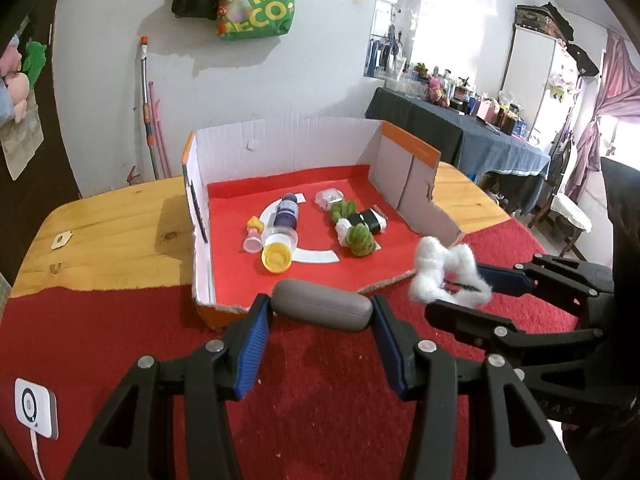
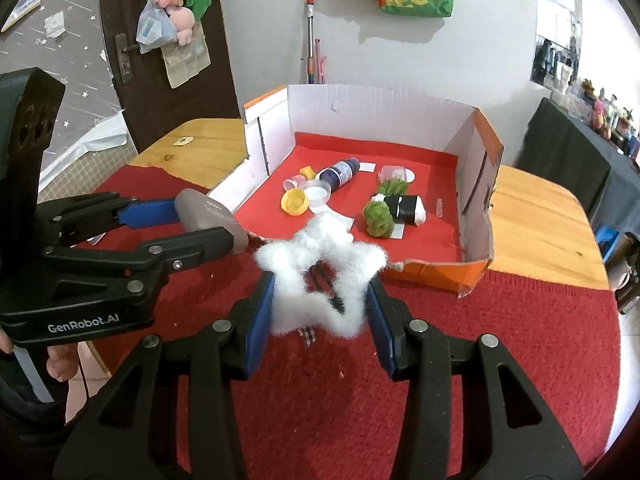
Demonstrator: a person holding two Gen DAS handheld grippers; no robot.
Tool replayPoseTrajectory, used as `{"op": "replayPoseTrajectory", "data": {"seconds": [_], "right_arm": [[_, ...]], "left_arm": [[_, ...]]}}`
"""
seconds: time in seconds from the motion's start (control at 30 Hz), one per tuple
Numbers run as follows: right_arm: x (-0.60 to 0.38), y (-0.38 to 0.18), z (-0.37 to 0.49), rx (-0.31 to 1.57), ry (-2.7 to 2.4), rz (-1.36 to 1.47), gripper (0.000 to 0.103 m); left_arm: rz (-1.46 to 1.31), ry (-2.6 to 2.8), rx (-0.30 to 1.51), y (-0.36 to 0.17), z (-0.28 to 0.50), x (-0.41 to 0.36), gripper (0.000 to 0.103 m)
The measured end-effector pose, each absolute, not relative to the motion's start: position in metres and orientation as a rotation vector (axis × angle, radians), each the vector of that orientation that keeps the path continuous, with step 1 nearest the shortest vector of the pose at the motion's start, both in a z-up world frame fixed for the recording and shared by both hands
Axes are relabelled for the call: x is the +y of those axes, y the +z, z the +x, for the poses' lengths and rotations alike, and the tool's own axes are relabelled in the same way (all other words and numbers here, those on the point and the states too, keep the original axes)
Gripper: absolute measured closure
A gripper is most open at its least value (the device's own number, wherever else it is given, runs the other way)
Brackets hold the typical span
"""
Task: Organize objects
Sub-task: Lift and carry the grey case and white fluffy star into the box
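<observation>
My left gripper (image 1: pixel 320 308) is shut on a grey oval case (image 1: pixel 320 305), held crosswise between its blue pads above the red cloth, just before the box's cut-down front edge. To its right, my right gripper (image 1: pixel 468 292) is shut on a white fluffy star-shaped piece (image 1: pixel 448 276). In the right wrist view the fluffy star (image 2: pixel 320 256) fills the gap between the right gripper's (image 2: pixel 320 292) pads. There the left gripper (image 2: pixel 204 220) comes in from the left with the grey case (image 2: pixel 208 216).
The cardboard box (image 1: pixel 280 136) lined in red holds a purple bottle (image 1: pixel 287 212), a yellow lid (image 1: pixel 276 258), a pink cup (image 1: pixel 253 242), green fluffy balls (image 1: pixel 360 240) and a black-and-white item (image 1: pixel 370 219). It stands on a wooden table (image 1: pixel 112 220). A white device (image 1: pixel 36 408) lies front left.
</observation>
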State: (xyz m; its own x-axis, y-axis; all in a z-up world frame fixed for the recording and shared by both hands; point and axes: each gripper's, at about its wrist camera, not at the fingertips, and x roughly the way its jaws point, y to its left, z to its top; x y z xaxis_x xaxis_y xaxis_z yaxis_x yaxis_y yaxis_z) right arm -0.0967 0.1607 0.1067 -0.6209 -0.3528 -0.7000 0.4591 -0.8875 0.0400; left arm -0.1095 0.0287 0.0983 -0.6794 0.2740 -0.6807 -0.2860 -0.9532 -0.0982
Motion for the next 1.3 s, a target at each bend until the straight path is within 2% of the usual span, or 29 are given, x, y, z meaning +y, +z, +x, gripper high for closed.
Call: {"op": "replayPoseTrajectory", "data": {"seconds": [0.53,1.3], "right_arm": [[0.155,0.102,-0.147,0.209,-2.434,1.096,0.061],[0.151,0.061,-0.218,0.202,-2.157,1.432,0.061]], "left_arm": [[-1.126,2.602,0.003,0.086,-0.16,0.028,0.05],[-1.288,2.512,0.008,0.046,-0.189,0.025,0.05]]}}
